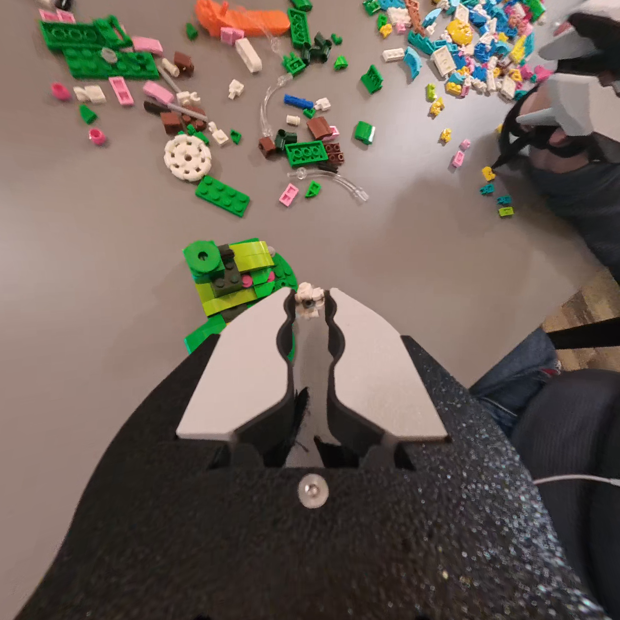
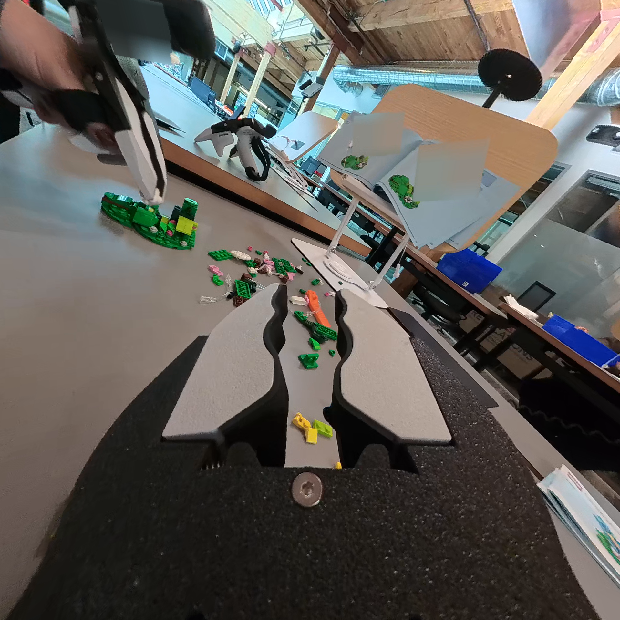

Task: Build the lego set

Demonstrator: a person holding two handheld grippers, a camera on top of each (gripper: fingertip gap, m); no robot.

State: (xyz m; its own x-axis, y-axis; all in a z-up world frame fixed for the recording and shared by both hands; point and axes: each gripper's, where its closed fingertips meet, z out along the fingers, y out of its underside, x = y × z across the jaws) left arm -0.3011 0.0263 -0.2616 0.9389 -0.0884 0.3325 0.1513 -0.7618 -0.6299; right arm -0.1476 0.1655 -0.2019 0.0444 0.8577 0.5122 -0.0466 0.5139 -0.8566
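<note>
Left tool (image 1: 310,297) pinching white flower piece (image 1: 308,299) over green build (image 1: 231,275) | right tool (image 2: 310,295) spread, empty

From the left wrist view we look steeply down along the left gripper (image 1: 310,295), close above the grey table (image 1: 84,268), with the green build (image 1: 235,275) just beside its fingertips and loose bricks (image 1: 302,147) spread toward the table's far edge. From the right wrist view we sit low over the same table (image 2: 67,335), facing almost level across it along the right gripper (image 2: 310,292) toward the far edge and the room beyond. Both views share the green build (image 2: 151,221), the loose bricks (image 2: 255,268) and the left gripper (image 2: 152,198), seen farther off here.
</note>
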